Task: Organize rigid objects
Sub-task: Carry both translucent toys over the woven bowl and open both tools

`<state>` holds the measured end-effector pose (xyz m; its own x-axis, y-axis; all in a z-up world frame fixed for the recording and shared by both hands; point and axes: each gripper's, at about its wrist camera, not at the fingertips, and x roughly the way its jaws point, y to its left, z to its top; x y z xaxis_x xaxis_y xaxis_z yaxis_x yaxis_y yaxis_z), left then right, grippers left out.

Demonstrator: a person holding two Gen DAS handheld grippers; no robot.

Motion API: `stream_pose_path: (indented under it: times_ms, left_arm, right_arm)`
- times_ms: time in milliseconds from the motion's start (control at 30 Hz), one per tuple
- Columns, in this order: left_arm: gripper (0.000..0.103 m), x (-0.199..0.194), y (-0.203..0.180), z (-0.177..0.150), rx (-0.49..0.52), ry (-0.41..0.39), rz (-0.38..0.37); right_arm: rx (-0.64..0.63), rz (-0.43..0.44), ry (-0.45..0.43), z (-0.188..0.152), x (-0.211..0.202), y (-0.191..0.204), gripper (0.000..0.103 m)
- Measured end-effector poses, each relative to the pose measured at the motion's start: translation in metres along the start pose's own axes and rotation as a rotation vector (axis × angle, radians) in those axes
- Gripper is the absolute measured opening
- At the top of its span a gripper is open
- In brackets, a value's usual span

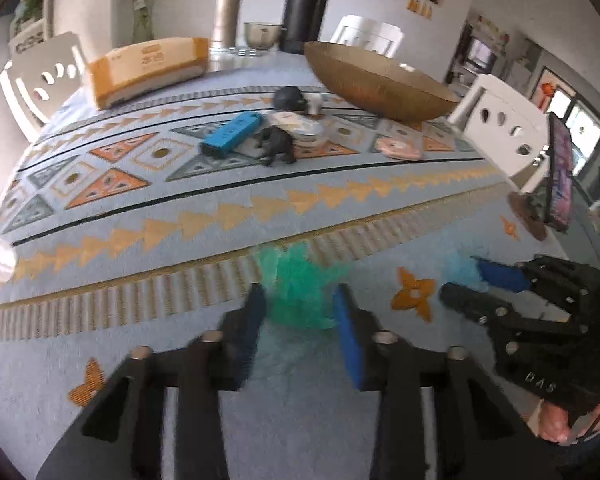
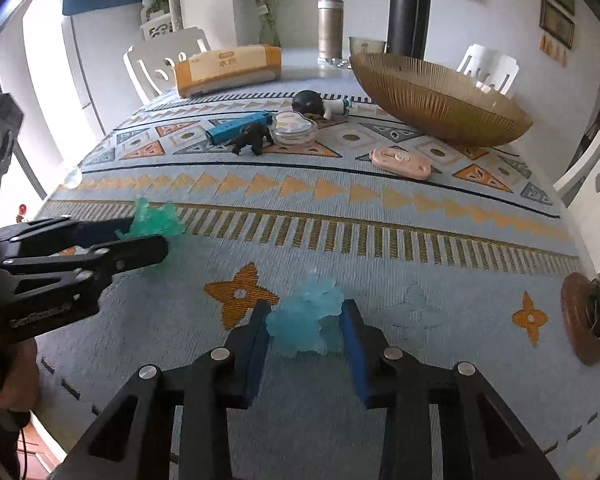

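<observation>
Two translucent figures sit on the near part of the patterned surface [image 2: 380, 248], one between the jaws of each gripper. Left gripper [image 1: 300, 320]: jaws spread, flanking the green figure [image 1: 296, 292] with a visible gap on each side; motion blur hides which way the figure faces and its long axis. Right gripper [image 2: 306, 332]: jaws spread around the pale blue figure [image 2: 304, 320], which stands roughly upright; its left side lies at or against the left pad, while a gap shows on the right. Whether the pad truly touches cannot be told.

Beyond a broad open band of cloth lies a cluster: a blue bar [image 2: 238, 125] with its long axis running left-near to right-far, a dark animal figure [image 2: 252, 139] just beside it, a round clear case [image 2: 294, 128], and a pink oblong case [image 2: 400, 162] apart to the right. A large ribbed bowl [image 2: 440, 100] stands at far right, a tissue box [image 2: 228, 68] at far left.
</observation>
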<state>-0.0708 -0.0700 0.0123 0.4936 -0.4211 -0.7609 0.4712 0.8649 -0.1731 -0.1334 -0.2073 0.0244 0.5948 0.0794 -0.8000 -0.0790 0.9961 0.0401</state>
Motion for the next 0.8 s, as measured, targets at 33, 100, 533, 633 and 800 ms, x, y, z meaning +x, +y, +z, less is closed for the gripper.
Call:
stream_pose_path:
  times_ms: [33,100,533,633,800]
  left_arm:
    - [0.025,-0.002,-0.003,0.002,0.014,-0.008,0.008]
    - [0.025,-0.011,-0.012,0.010,0.058,-0.050,0.025]
    - [0.025,-0.074,-0.062,0.182,0.132,-0.396,-0.117]
    - [0.025,-0.039,-0.064,0.212,0.113,-0.389,-0.140]
    - [0.025,0.044,-0.064,0.229,0.075,-0.296,-0.165]
  right_arm:
    - [0.012,0.026,-0.001,0.001,-0.003,-0.003,0.035]
    - [0.024,0.035,-0.020,0.009,-0.015,-0.011,0.034]
    - [0.270,-0.179,-0.430,0.159,-0.119,-0.118,0.035]
    - [0.338,-0.241,-0.413,0.181,-0.092,-0.141,0.035]
    - [0.426,-0.345,-0.301,0.193,-0.020,-0.182,0.035]
